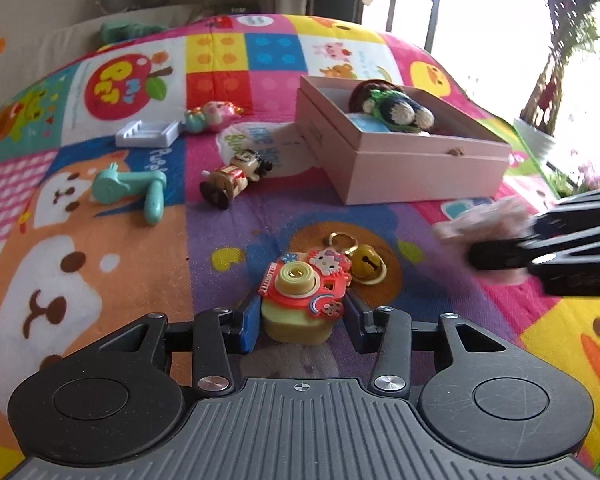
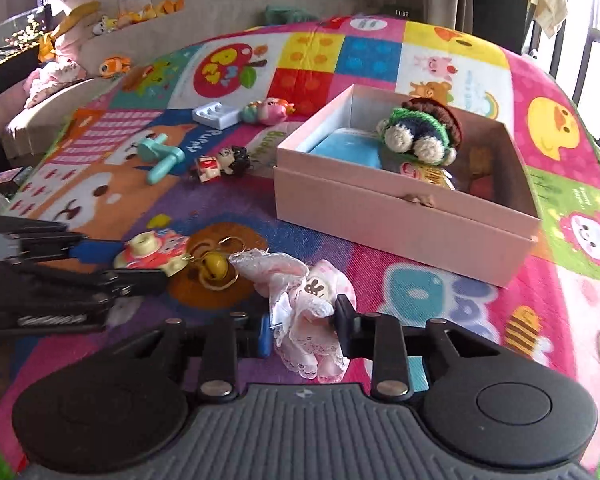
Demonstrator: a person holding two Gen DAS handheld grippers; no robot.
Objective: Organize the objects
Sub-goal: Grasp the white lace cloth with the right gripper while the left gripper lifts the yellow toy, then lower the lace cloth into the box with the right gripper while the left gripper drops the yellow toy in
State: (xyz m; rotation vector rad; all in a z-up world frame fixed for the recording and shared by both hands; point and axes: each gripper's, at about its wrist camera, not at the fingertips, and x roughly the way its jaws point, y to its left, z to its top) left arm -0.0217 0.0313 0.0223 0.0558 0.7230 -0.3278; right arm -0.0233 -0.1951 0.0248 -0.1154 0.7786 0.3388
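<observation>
A red and yellow toy camera keychain (image 1: 300, 288) with a brass bell (image 1: 366, 266) sits between the fingers of my left gripper (image 1: 302, 320), which is shut on its yellow base. In the right wrist view the same toy camera (image 2: 152, 254) shows in that gripper (image 2: 142, 262) at the left. My right gripper (image 2: 304, 328) is shut on a pink lace doll dress (image 2: 300, 292) with a bunny badge, just above the mat. From the left wrist view it enters blurred at the right (image 1: 500, 248). The open pink box (image 2: 400, 220) stands beyond both grippers.
The box holds a knitted turtle (image 2: 420, 132) and a blue item (image 2: 348, 148). On the colourful mat (image 1: 100, 280) lie a teal toy (image 1: 128, 188), a small figure (image 1: 236, 178), a white tray piece (image 1: 148, 134) and a pink plush (image 1: 212, 116). A potted plant (image 1: 536, 136) stands at the right.
</observation>
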